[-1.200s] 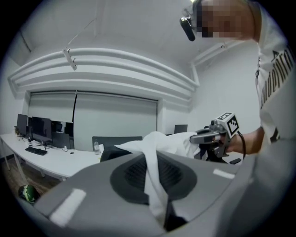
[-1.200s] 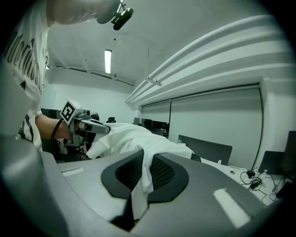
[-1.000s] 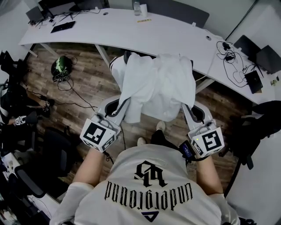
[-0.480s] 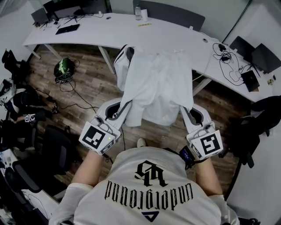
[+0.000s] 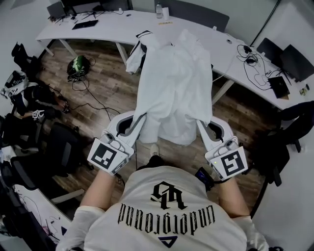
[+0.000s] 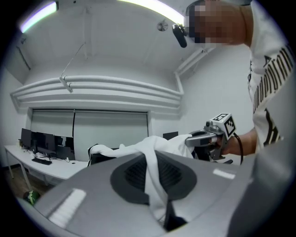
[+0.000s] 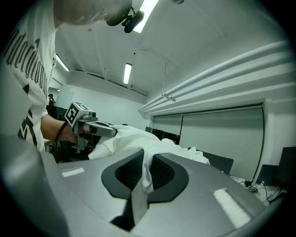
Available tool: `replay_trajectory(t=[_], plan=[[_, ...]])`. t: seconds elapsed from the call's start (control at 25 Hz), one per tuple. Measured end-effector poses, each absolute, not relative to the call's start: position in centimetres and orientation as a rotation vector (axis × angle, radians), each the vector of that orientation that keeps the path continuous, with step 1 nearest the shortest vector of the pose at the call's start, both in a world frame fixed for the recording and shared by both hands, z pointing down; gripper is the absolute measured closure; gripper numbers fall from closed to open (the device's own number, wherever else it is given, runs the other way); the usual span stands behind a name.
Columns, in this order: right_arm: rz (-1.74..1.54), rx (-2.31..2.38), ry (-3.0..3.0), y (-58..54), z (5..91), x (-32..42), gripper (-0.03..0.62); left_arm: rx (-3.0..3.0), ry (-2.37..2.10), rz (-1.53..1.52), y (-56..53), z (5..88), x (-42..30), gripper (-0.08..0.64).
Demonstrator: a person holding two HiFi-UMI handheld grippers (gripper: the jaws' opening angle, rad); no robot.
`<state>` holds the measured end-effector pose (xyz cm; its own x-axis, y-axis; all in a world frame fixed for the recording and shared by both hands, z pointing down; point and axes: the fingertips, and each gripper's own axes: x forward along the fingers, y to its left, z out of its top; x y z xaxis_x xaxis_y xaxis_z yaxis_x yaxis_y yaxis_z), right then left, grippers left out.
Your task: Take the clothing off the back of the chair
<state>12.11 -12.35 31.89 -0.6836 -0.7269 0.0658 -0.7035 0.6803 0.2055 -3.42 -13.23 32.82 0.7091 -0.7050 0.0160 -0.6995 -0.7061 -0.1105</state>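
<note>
Left gripper [image 5: 139,117] and right gripper [image 5: 198,121], smooth grey shells, each with jaws pressed together on a bunched fold of the soft white clothing [image 5: 171,83]. Crumpled cloth stretched away from both, over wood-plank floor [image 5: 98,83], far end by the curved white desk [image 5: 117,29].

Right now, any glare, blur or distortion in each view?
Head view: sharp, evenly lit, white garment nearly washed out. Left gripper view: fisheye, black corners, ceiling light blown out. Right gripper view: same fisheye and vignette, jaws close up slightly soft.
</note>
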Motion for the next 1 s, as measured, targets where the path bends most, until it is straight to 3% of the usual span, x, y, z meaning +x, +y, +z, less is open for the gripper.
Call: replay_trajectory(t=[0.44, 1.0], plan=[[-0.205, 1.1, -2.792, -2.3, 32.6, 12.6, 0.572, -2.836, 1.204, -0.148, -1.3, 32.4, -1.2, 0.499], [-0.225, 1.217, -2.724, 5.7, 31.5, 7.5, 0.572, -2.903, 1.083, -0.098, 6.2, 31.8, -6.7, 0.499]])
